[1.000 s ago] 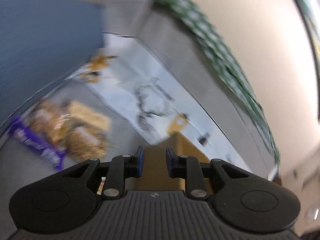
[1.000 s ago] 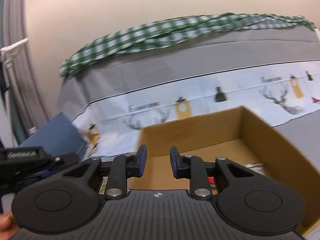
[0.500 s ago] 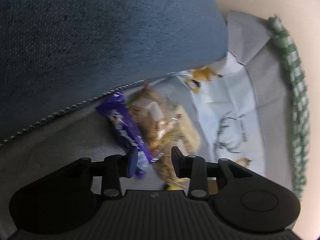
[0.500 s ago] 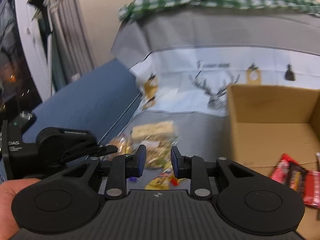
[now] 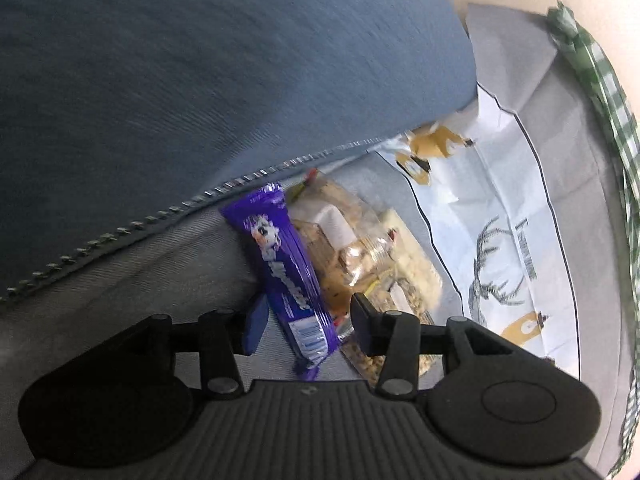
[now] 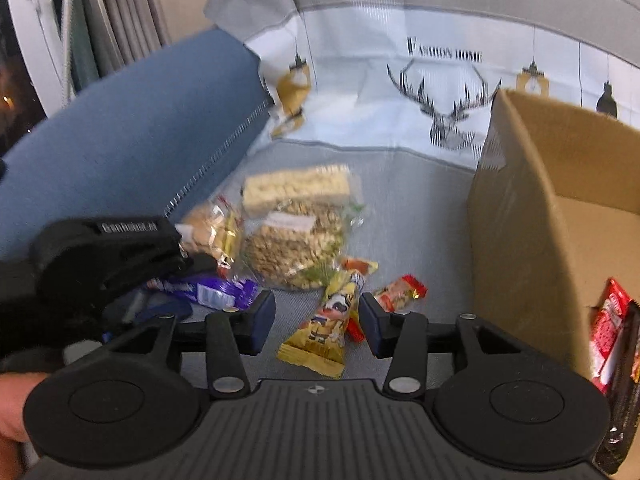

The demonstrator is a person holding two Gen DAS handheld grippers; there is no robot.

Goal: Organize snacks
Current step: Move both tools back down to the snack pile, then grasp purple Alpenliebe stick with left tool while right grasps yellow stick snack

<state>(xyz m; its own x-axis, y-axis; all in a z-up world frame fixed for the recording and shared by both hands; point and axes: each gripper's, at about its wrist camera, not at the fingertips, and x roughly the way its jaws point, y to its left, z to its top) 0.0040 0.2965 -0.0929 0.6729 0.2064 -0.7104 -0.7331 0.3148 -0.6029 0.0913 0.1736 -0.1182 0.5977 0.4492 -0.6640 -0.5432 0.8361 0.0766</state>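
Note:
Snacks lie in a pile on the grey sofa seat. A purple bar [image 5: 286, 276] lies between the open jaws of my left gripper [image 5: 306, 320], which does not grip it; it also shows in the right wrist view [image 6: 208, 290]. Clear bags of nuts [image 6: 296, 244] and biscuits [image 5: 352, 248] lie beside it. My right gripper [image 6: 316, 320] is open above a yellow snack packet [image 6: 326, 328], with a small red packet [image 6: 400, 292] to its right. The left gripper [image 6: 100, 256] shows at the left of the right wrist view.
A brown cardboard box [image 6: 532, 220] stands at the right, with red packets [image 6: 608, 320] inside. A blue cushion [image 6: 120, 132] flanks the pile on the left. A deer-print cover [image 6: 440, 92] drapes the sofa back.
Both grippers opened wider and moved down toward the snack pile. The left gripper now straddles the purple bar; the right swung left from the box to the yellow packet.

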